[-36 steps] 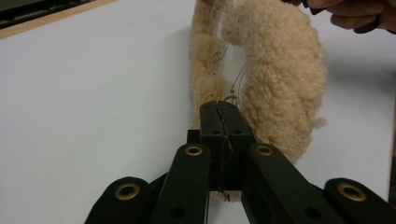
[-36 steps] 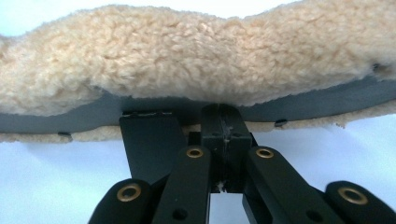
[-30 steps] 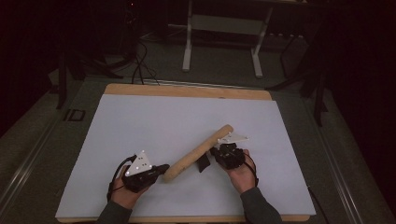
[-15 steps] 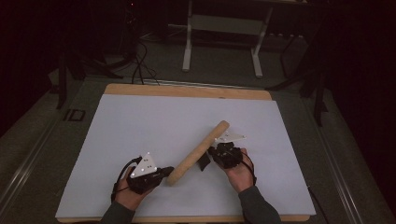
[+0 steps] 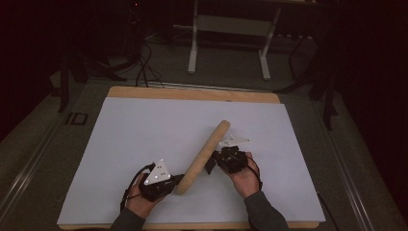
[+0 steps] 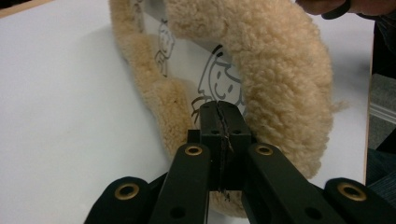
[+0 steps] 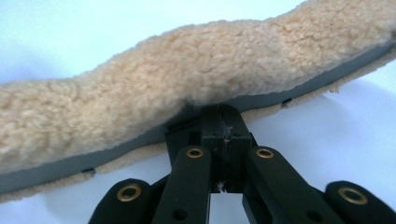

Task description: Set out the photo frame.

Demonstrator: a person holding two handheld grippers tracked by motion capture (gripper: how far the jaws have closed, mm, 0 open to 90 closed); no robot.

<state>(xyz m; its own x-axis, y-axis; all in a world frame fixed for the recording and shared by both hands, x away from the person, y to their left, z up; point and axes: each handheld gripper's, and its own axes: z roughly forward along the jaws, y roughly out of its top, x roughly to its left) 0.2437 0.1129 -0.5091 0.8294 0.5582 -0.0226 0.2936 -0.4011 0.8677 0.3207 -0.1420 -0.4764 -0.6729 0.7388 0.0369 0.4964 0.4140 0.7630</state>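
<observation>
A long tan fleece item (image 5: pixel 204 151) lies slantwise near the front of the white sheet (image 5: pixel 144 125), held between both grippers. My left gripper (image 5: pixel 174 182) is shut on its near end. In the left gripper view the jaws (image 6: pixel 220 111) pinch a pale lining with cartoon faces drawn on it (image 6: pixel 219 79), ringed by the fleece (image 6: pixel 280 70). My right gripper (image 5: pixel 212 163) grips the item's right side around mid-length. In the right gripper view the jaws (image 7: pixel 224 114) are shut on a grey edge under the fleece (image 7: pixel 187 79).
The white sheet covers a wooden board (image 5: pixel 192 93) on a grey table (image 5: pixel 53 144). Beyond the far edge, a white frame with two legs (image 5: pixel 231 24) and dark cables (image 5: pixel 144 67) stand on the floor. The person's hand (image 6: pixel 336 5) shows at the left gripper view's top right.
The fleece item has swung steeper, its far end drifting left. The left hand has shifted slightly right and toward the near edge. Both grips are unchanged.
</observation>
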